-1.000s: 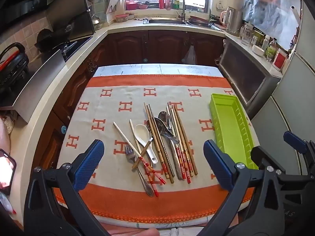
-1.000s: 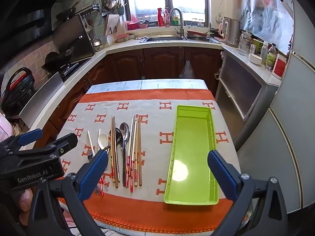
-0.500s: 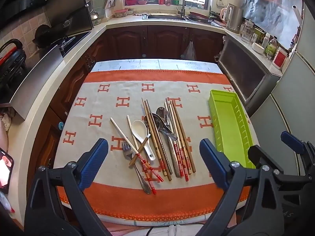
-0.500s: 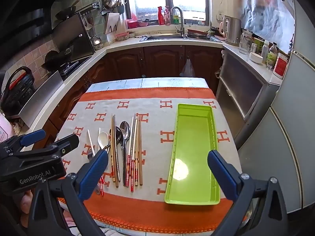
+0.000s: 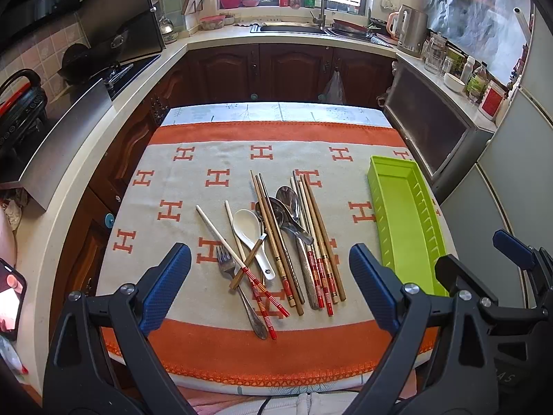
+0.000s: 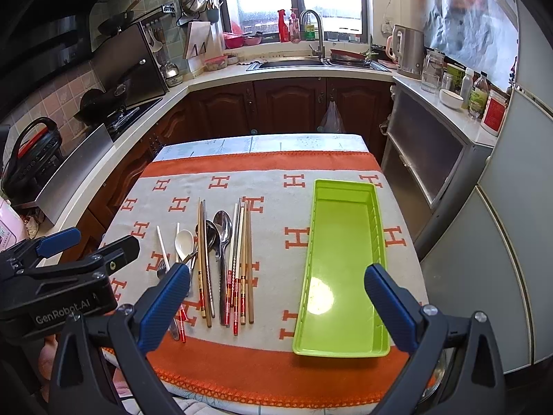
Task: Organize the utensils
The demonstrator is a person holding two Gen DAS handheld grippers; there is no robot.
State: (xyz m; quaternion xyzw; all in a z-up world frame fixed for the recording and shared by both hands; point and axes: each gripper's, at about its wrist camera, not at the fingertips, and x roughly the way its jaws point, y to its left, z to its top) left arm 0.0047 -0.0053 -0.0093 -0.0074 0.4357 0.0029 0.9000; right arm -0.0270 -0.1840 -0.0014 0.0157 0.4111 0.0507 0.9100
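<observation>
Here the green tray [image 6: 345,256] holds nothing; utensils [image 5: 276,249] lie beside it.

Cloth-covered tabletop [image 5: 214,159]: a loose pile of wooden chopsticks [image 5: 318,228], metal spoons [image 5: 290,204], one white ceramic spoon [image 5: 247,223] and a metal fork [image 5: 226,264] lies at centre. Long green plastic tray [image 6: 342,259] sits to the pile's right, apart from it, lengthwise near the tabletop's right edge.

My left gripper [image 5: 269,290] hangs wide open above a heap of chopsticks [image 5: 312,238], spoons [image 5: 290,207] and a fork [image 5: 226,264] on the cloth [image 5: 193,173], green tray [image 5: 404,221] to their right.
</observation>
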